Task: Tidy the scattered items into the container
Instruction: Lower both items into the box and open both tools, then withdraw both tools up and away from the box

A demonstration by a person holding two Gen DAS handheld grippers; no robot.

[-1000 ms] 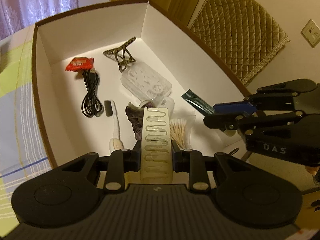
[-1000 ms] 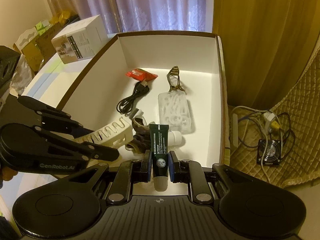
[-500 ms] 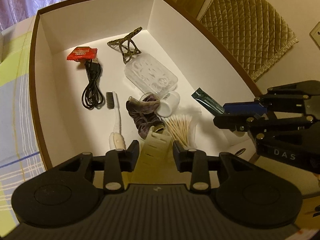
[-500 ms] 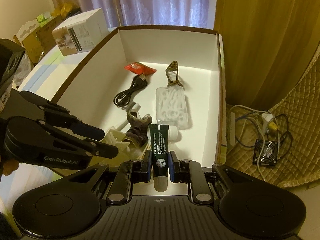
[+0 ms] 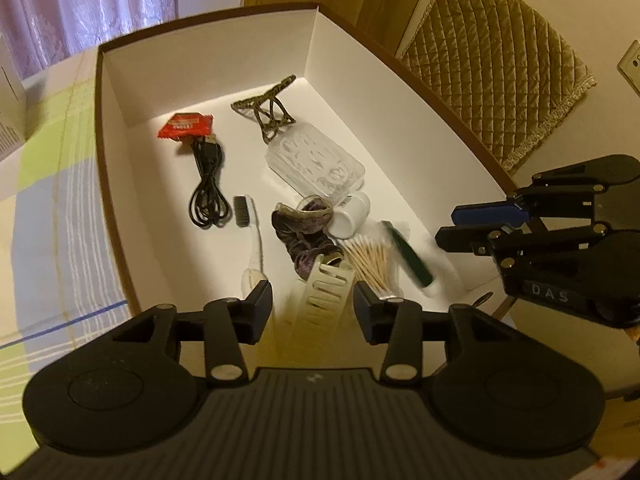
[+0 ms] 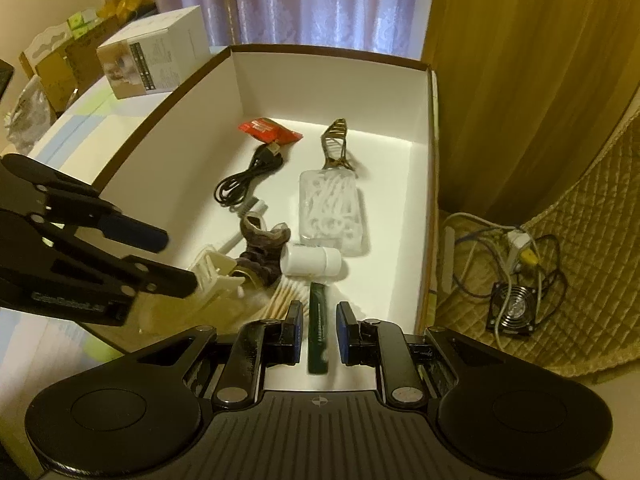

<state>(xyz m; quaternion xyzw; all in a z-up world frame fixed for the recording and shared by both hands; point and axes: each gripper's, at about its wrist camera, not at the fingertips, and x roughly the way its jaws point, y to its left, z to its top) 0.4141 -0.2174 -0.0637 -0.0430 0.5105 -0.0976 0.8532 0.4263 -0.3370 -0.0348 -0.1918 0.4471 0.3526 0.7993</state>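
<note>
White box [image 6: 424, 184] on a bed: both claws wide; green tube [image 6: 319, 326] lies lengthwise between right claw [image 6: 318, 334] pads, cream clip [image 5: 326, 294] between left claw [image 5: 313, 300]

My cream slotted clip [image 5: 325, 300] lies tilted at the near end of the white box [image 5: 208, 76], against the purple scrunchie [image 5: 304, 236]. My dark green tube [image 6: 319, 328], blurred, lies lengthwise beside the cotton swabs [image 5: 370, 260]. Farther in sit a white bottle [image 6: 311, 261], toothbrush [image 5: 252, 232], black cable [image 5: 208, 188], clear case [image 5: 316, 168], red packet [image 5: 185, 126] and bronze claw clip [image 5: 266, 110].
</note>
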